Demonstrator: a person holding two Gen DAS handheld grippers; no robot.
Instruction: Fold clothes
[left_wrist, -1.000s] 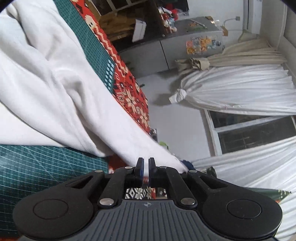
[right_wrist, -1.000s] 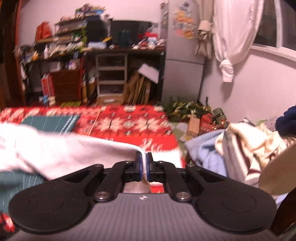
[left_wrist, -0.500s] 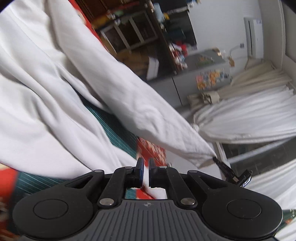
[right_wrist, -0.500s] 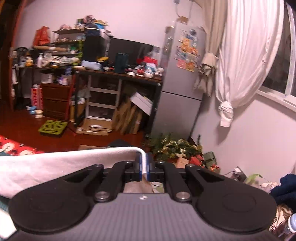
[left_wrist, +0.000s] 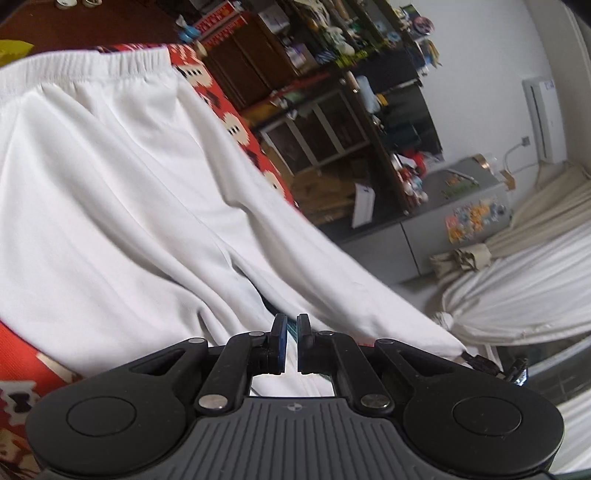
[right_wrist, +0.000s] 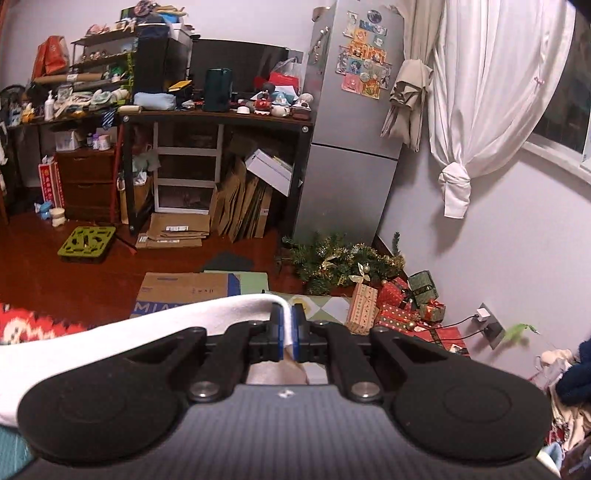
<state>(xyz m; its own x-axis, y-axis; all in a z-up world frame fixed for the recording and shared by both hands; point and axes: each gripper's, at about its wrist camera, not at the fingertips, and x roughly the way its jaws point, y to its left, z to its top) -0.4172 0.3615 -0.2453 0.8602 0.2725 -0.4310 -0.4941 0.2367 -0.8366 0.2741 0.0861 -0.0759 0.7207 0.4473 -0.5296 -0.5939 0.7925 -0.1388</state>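
White pants (left_wrist: 122, 206) are hanging stretched over the red cloth (left_wrist: 236, 125), left gripper (left_wrist: 291, 345) and right gripper (right_wrist: 287, 332) both pinching fabric, jaws narrow.

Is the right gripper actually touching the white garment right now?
Touching. The right wrist view shows the right gripper shut on the white garment, whose edge runs into the narrow gap between its blue pads.

dim warm indoor light, strong fisheye bending, slight motion blur
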